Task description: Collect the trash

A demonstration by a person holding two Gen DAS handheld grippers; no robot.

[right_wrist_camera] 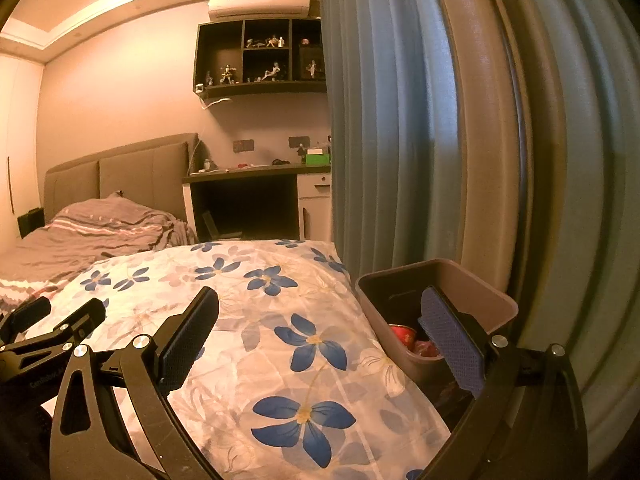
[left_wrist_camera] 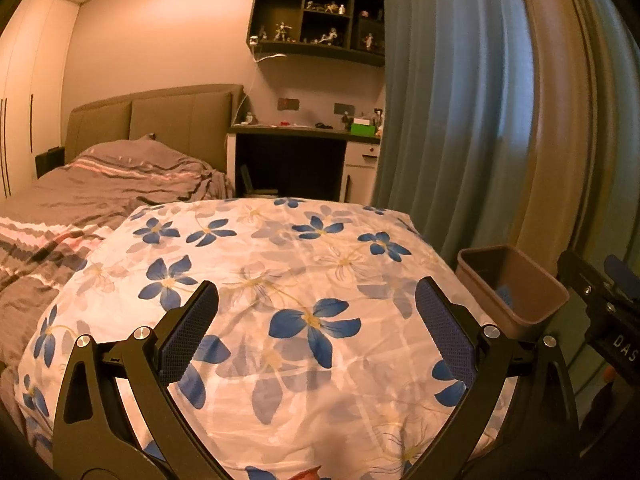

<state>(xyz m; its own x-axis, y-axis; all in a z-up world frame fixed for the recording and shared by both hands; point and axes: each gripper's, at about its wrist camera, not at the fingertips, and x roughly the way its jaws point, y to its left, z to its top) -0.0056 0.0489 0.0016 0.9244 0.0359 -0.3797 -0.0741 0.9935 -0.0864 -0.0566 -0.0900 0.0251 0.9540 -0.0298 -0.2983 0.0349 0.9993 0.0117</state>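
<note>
A brown trash bin (right_wrist_camera: 476, 288) stands at the right edge of the flowered bedspread (right_wrist_camera: 280, 320), against the curtain. Red trash (right_wrist_camera: 402, 334) lies inside it. The bin also shows in the left wrist view (left_wrist_camera: 532, 280), with something blue (left_wrist_camera: 505, 294) inside. My right gripper (right_wrist_camera: 318, 312) is open and empty, its right finger over the bin's opening. My left gripper (left_wrist_camera: 316, 304) is open and empty above the bedspread (left_wrist_camera: 280, 272). No loose trash shows on the bedspread.
A blue-grey curtain (right_wrist_camera: 400, 140) hangs right behind the bin. A bed with a grey striped cover (left_wrist_camera: 80, 192) lies to the left. A desk (left_wrist_camera: 296, 132) and wall shelves (left_wrist_camera: 320, 20) stand at the far wall. The left gripper's body (right_wrist_camera: 48, 328) shows at the right view's left.
</note>
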